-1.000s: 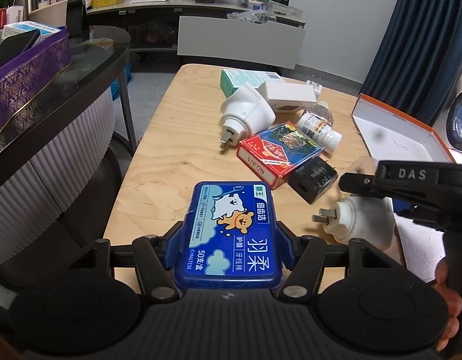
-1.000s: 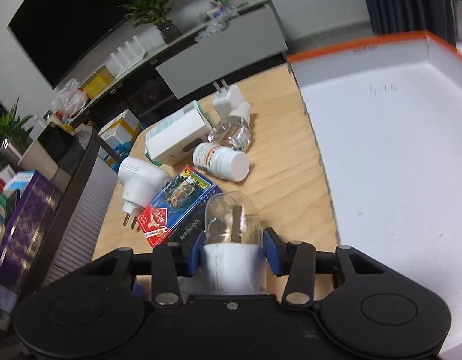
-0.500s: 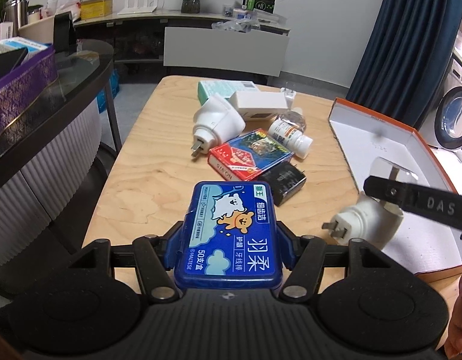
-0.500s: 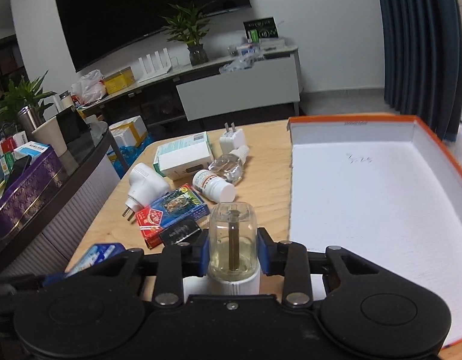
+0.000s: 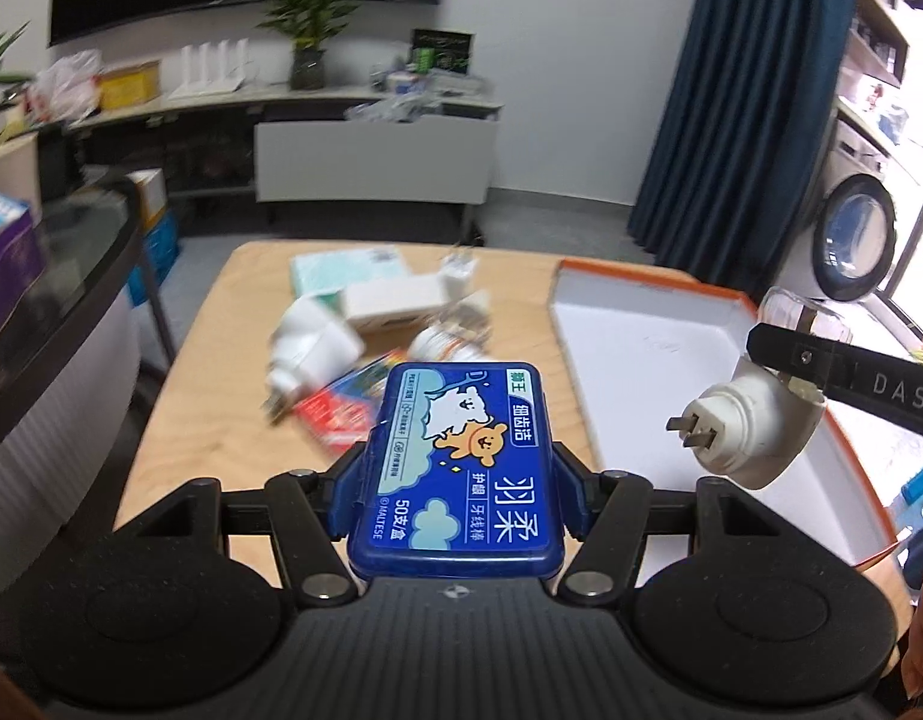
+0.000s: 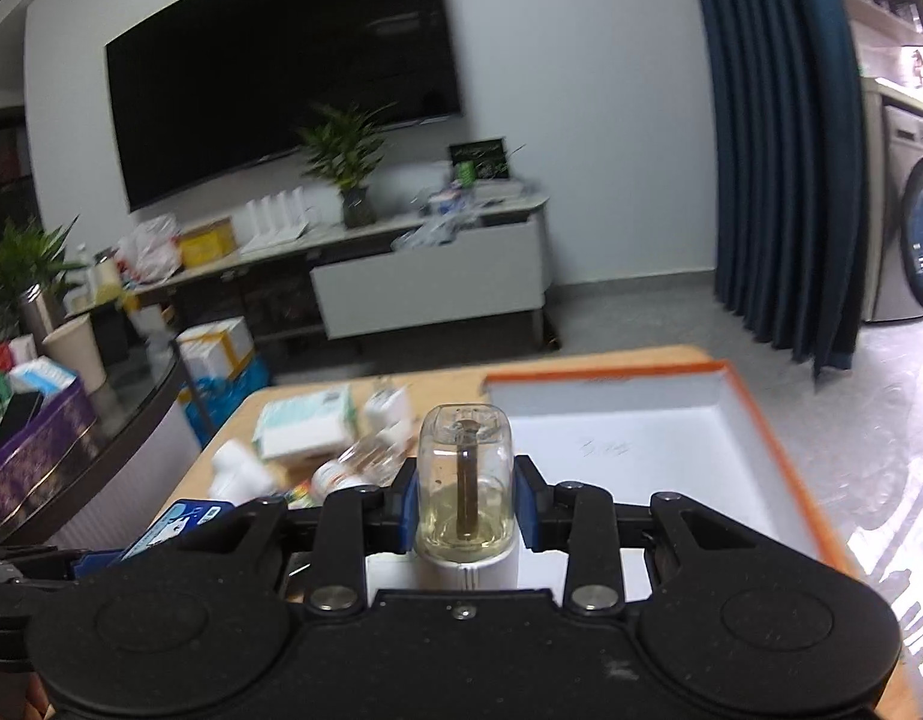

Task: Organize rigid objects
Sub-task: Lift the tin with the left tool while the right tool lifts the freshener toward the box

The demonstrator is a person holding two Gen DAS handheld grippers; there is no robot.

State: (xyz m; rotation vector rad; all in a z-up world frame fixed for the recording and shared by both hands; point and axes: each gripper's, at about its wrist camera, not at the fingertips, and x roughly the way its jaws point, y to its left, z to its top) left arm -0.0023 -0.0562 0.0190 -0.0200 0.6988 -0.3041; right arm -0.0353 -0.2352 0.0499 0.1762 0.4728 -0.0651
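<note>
My left gripper (image 5: 458, 468) is shut on a flat blue floss-pick box (image 5: 461, 462) with a cartoon bear on its lid, held above the wooden table (image 5: 221, 414). My right gripper (image 6: 464, 501) is shut on a white plug-in mosquito repellent with a clear liquid bottle (image 6: 464, 492); the same plug-in repellent (image 5: 755, 420) hangs to the right in the left wrist view, prongs pointing left, over the orange-rimmed white box (image 5: 653, 348). The blue floss-pick box (image 6: 173, 525) shows at the lower left of the right wrist view.
Blurred on the table lie a white plug adapter (image 5: 317, 348), a red card pack (image 5: 341, 408), a pill bottle (image 5: 443, 345), a white carton (image 5: 395, 300) and a teal box (image 5: 341, 267). A dark curved counter (image 5: 59, 324) stands left. The orange-rimmed box (image 6: 671, 432) holds nothing visible.
Both grippers have risen with their loads. The plug-in repellent left the tabletop and now hangs over the orange-rimmed box. The table objects have dropped farther away in both views.
</note>
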